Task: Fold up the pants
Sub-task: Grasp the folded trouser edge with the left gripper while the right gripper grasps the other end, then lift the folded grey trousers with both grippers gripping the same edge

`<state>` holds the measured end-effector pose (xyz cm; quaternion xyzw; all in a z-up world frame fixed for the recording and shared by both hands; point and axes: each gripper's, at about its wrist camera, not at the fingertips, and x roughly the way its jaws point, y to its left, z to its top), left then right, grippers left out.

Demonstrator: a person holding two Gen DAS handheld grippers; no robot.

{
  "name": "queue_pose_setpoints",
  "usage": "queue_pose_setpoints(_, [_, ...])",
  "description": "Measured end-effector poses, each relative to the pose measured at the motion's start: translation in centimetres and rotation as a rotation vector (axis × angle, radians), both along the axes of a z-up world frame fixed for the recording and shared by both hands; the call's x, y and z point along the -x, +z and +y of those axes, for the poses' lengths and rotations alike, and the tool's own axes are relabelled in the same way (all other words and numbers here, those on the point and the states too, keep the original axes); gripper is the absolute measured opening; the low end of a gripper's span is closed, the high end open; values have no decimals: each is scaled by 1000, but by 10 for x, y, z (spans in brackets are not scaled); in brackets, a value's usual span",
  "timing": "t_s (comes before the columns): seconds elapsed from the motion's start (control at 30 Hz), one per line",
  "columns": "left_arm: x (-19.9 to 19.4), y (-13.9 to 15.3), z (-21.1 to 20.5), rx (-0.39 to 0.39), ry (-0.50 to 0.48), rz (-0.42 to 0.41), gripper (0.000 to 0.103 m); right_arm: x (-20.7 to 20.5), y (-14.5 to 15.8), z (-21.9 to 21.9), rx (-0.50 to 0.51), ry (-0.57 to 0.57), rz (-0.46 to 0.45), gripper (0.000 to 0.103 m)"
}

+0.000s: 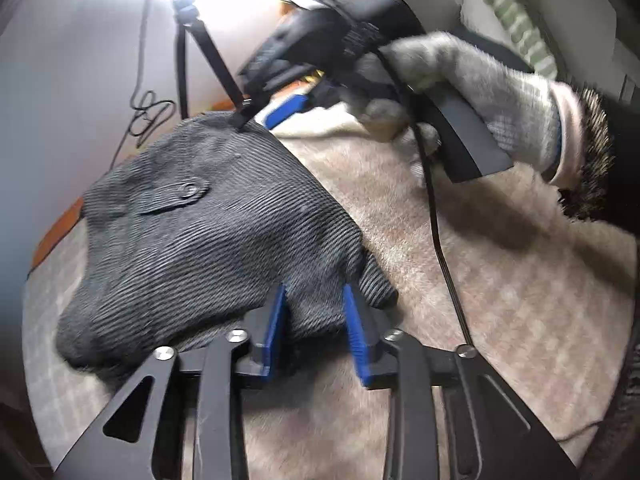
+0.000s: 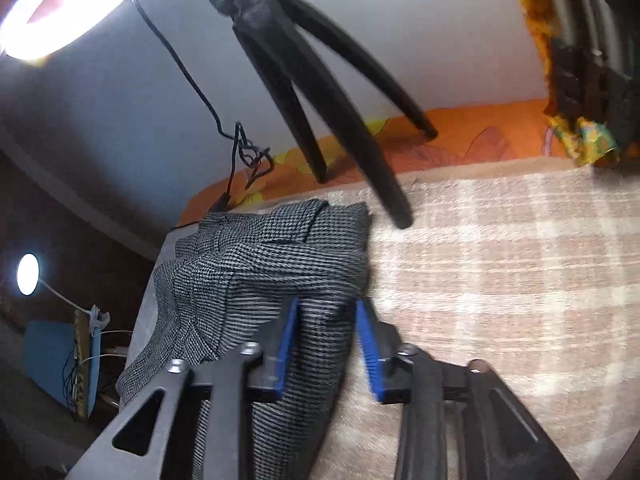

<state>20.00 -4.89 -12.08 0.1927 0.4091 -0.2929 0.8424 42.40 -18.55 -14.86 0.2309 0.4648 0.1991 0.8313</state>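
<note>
On the beige checked blanket point(image 2: 500, 264) lie the grey houndstooth pants point(image 1: 208, 224), bunched in a rumpled heap near the blanket's far-left corner. My left tongs point(image 1: 316, 320) sit at the near edge of the heap with their blue pads point(image 1: 276, 332) parted; a fold of the cloth lies between them, but the pads do not press it. My right tongs point(image 2: 330, 344) are likewise spread, with a strip of the pants running between the blue pads point(image 2: 286, 344) and touching only the left one, as far as I can tell. From the left wrist camera I see my gloved right hand point(image 1: 480, 100) gripping the handle of the other tool above the blanket. Behind the pants stands a black tripod point(image 2: 320, 92), its feet on the blanket and the orange sheet point(image 2: 460, 136), under a bright ring lamp point(image 2: 52, 12).
</note>
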Motion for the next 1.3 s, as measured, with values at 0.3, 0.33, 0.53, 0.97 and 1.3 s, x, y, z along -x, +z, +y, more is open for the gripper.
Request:
queue_pose_setpoints(0.3, [-66, 45, 107, 211, 329, 54, 80, 31, 10, -11, -13, 49, -27, 72])
queue_pose_setpoints(0.33, [-75, 43, 113, 222, 347, 81, 80, 32, 10, -11, -18, 52, -26, 75])
queue_pose_setpoints(0.53, [-146, 22, 147, 355, 415, 265, 81, 28, 4, -6, -70, 63, -4, 83])
queue_pose_setpoints(0.97, [-206, -29, 135, 359, 371, 421, 81, 10, -17, 22, -101, 114, -6, 83])
queue_pose_setpoints(1.3, [-211, -31, 119, 394, 370, 330, 59, 1, -19, 48, -118, 134, -19, 64])
